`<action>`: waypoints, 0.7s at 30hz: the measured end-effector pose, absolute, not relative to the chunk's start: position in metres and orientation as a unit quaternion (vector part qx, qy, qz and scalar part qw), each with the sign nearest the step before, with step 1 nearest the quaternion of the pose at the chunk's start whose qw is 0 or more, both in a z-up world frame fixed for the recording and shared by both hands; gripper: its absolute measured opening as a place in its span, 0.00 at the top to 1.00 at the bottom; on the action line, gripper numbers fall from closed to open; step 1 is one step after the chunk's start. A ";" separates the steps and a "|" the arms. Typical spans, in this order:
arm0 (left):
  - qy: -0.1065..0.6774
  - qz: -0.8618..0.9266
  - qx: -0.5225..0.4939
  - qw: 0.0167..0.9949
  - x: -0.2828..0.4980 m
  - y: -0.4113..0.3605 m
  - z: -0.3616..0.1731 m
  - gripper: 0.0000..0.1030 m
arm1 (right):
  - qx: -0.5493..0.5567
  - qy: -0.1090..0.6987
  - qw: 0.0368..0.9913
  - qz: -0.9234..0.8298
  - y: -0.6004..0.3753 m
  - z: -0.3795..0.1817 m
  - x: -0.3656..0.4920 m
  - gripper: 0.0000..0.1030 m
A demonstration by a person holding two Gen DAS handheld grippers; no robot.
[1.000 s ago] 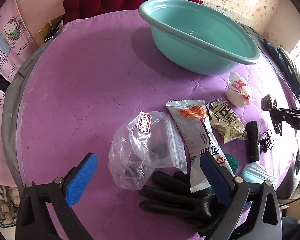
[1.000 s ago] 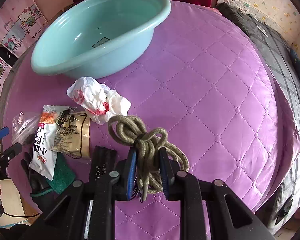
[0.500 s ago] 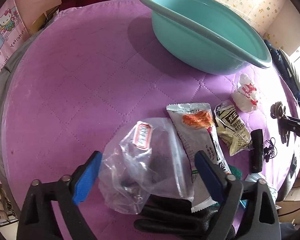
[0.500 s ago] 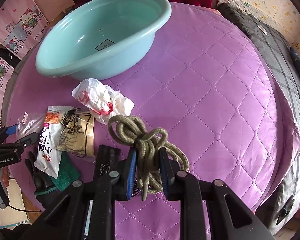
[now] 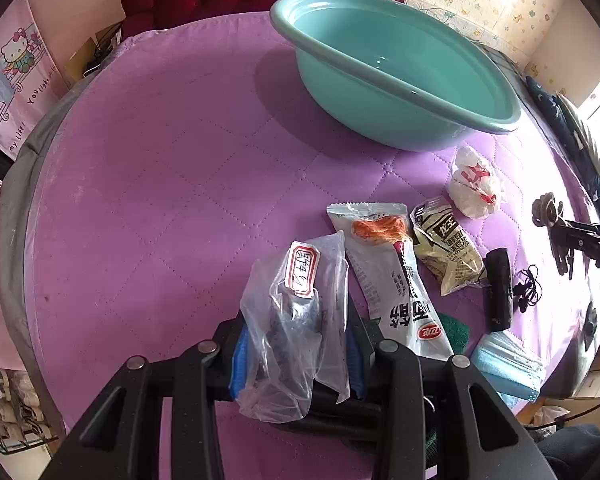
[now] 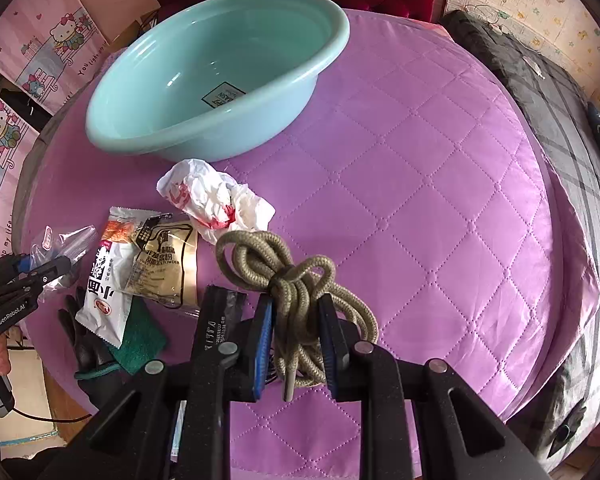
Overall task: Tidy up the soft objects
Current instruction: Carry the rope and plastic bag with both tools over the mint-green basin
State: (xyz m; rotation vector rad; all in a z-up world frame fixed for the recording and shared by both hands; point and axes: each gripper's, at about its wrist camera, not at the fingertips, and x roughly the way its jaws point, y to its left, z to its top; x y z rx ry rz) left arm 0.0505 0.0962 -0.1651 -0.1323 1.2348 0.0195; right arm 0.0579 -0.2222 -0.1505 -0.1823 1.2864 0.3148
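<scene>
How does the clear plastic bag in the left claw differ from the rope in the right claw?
The clear plastic bag is transparent and crinkled, with a red-bordered label; the rope is opaque olive cord, knotted into loops. The bag holds dark contents; the rope holds nothing. Shared: each is clamped between blue pads, left claw, right claw.

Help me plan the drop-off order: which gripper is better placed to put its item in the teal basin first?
Probably right: the right gripper, shut on the rope, faces the basin squarely. The left gripper, shut on the clear bag, sees it off to the side.
</scene>
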 end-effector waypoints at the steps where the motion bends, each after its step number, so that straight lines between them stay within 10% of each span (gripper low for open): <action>1: 0.578 0.010 -0.061 0.814 0.049 0.094 -0.163 0.59 | -0.085 0.597 0.784 0.147 -0.222 -0.150 0.057 0.78; 21: 0.560 -0.017 -0.064 0.826 0.026 0.064 -0.100 0.59 | -0.105 0.586 0.787 0.160 -0.210 -0.117 0.058 0.78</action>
